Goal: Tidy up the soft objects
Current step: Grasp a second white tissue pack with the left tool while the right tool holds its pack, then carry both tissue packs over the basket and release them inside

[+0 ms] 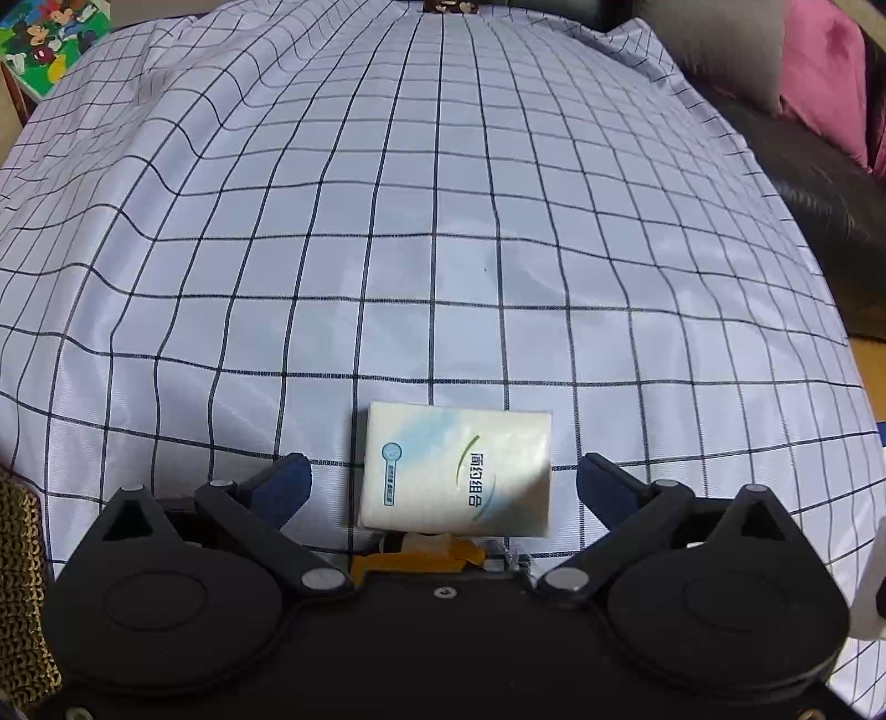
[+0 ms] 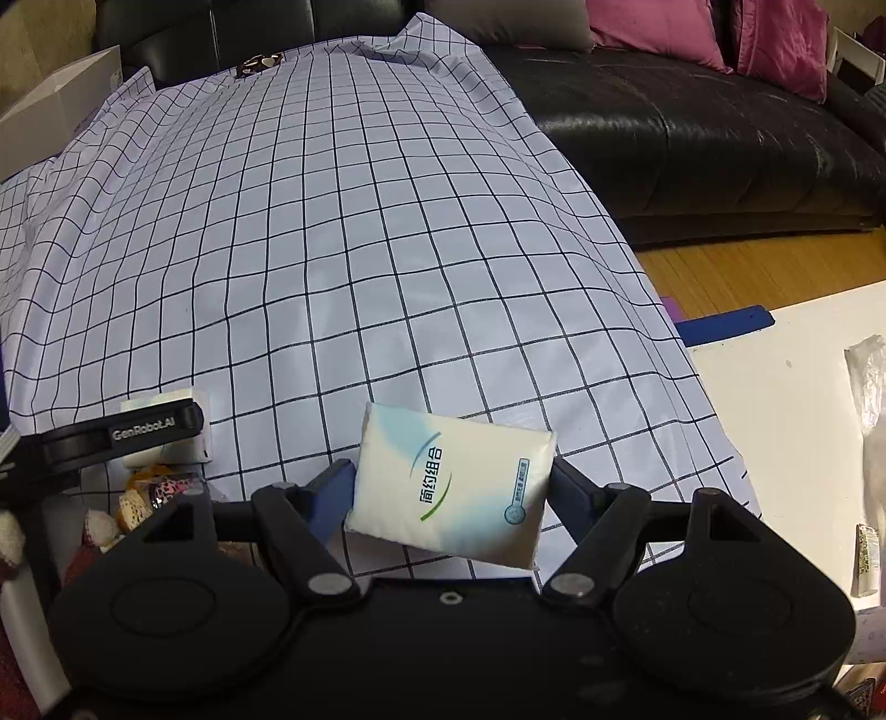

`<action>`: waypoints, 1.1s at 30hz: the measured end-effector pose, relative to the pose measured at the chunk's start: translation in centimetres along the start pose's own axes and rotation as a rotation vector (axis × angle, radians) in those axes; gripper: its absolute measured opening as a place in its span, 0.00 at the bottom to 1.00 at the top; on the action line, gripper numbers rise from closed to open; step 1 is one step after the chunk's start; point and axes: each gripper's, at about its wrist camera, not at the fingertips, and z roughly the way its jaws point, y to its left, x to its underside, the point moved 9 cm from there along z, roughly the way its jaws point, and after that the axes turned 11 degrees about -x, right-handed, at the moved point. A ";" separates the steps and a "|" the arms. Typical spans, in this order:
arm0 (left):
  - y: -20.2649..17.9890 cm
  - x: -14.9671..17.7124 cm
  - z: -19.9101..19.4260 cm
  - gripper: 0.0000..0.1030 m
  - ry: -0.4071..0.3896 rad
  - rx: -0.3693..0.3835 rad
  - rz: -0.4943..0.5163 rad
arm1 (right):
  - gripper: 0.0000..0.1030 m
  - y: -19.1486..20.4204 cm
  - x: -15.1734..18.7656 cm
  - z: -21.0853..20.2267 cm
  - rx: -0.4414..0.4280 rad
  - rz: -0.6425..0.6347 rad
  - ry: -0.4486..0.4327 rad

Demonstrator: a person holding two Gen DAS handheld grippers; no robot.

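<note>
**One tissue pack set down, one still in hand**

The checked cloth (image 1: 443, 232) fills most of both views, draped and wrinkled toward the upper left of each frame over what seems to be a worktop. In the right wrist view a black sofa (image 2: 720, 149) runs across the upper right with purple cushions (image 2: 664, 27) on it, and a white surface (image 2: 775, 399) sits at the right edge with a crumpled wrapper on it.

In the left wrist view a tissue pack (image 1: 457, 471) lies flat on the cloth at lower centre. The left gripper (image 1: 443, 482) has its fingers spread wide on either side, clear of the pack's edges, so this pack looks released and placed.

In the right wrist view a second tissue pack (image 2: 451, 482), tilted, sits between the fingers of the right gripper (image 2: 451, 487), both pads pressing its short sides: clenched on it and held just above the cloth.

As a judgement, the task is partway along: one pack is down, the other has yet to be set beside or on it.

At the lower left of the right wrist view the other gripper's body lies close by, with a small heap of soft items (image 2: 149, 493) under it. That crowding could hamper the placing; the open cloth ahead offers no obstacle.
</note>
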 end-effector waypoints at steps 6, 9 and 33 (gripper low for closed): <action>-0.2 0.5 1.0 0.95 0.041 -0.021 -0.015 | 0.72 0.3 0.2 0.0 -0.005 -0.018 0.002; -0.7 0.9 1.6 0.74 0.057 -0.036 0.001 | 0.72 0.3 0.3 0.0 -0.002 -0.023 0.007; 7.5 0.3 -9.1 0.68 -0.095 -0.091 -0.113 | 0.72 2.4 -0.5 -0.6 -0.020 0.034 0.000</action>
